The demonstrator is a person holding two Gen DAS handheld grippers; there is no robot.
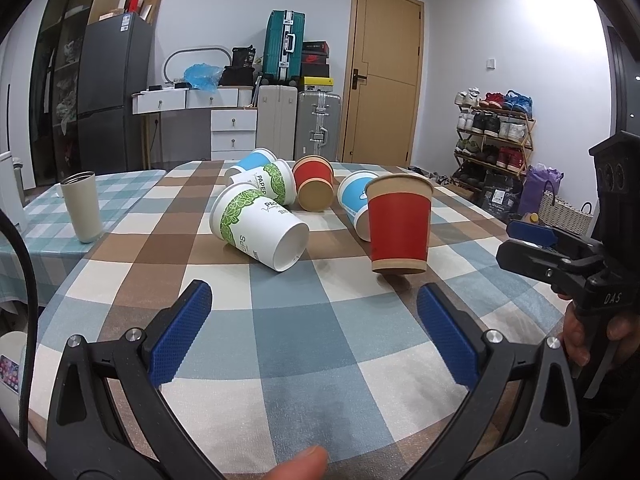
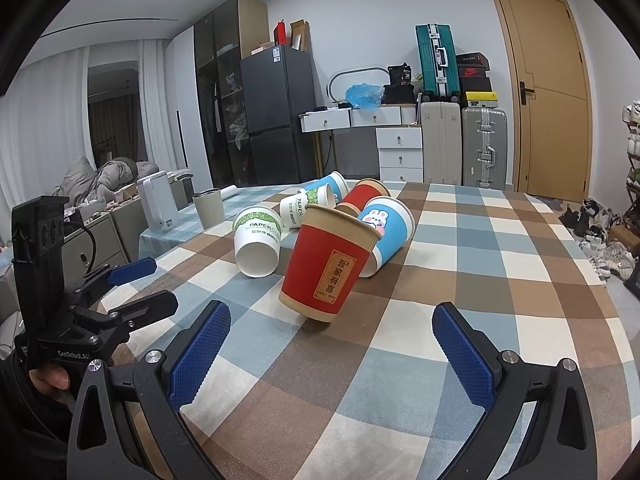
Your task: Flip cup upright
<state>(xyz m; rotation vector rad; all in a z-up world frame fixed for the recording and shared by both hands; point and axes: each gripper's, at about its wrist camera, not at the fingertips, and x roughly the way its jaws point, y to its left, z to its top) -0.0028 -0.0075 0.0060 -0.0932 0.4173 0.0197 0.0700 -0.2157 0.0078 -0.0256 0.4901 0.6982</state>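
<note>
A red paper cup stands upright, mouth up, on the checked tablecloth; it also shows in the right wrist view. Behind it several cups lie on their sides: a white-green cup, a second white-green cup, a red cup, a blue cup and another blue cup. My left gripper is open and empty, short of the upright cup. My right gripper is open and empty, just in front of that cup; it also shows at the right of the left wrist view.
A grey metal tumbler stands upright at the table's left. Behind the table are a white drawer desk, suitcases, a dark fridge, a wooden door and a shoe rack.
</note>
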